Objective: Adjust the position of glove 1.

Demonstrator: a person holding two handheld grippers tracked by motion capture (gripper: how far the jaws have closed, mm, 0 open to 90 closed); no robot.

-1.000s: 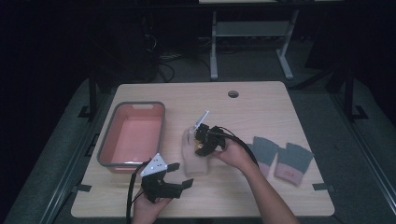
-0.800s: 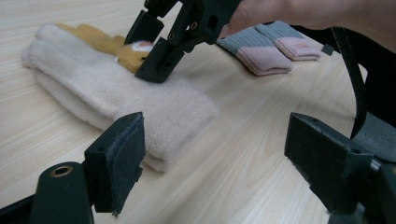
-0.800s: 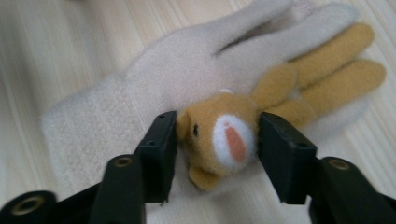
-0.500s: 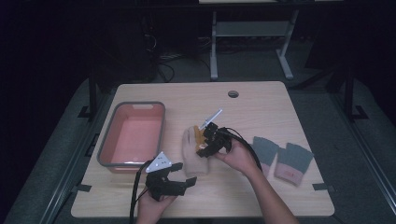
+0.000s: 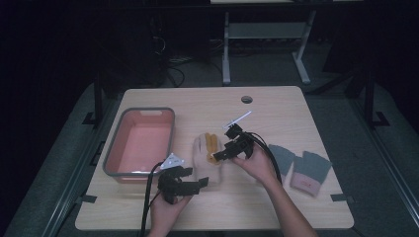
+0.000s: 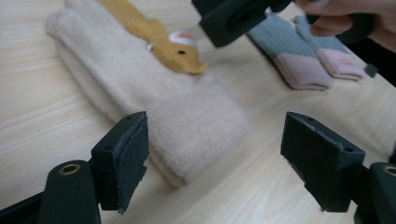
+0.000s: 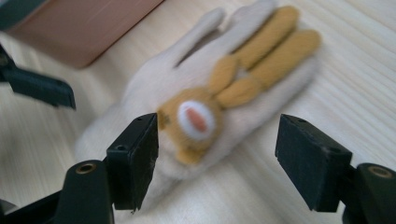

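A cream glove (image 5: 207,157) with an orange rabbit patch (image 7: 201,122) lies flat at the middle of the table (image 5: 276,108), just right of the pink tub (image 5: 141,143). The right gripper (image 5: 222,154) hangs above the patch — jaws wide, holding nothing. The left gripper (image 5: 200,182) sits at the glove's cuff, lower centre, also wide and empty. A grey-pink glove pair (image 5: 301,168) lies at right.
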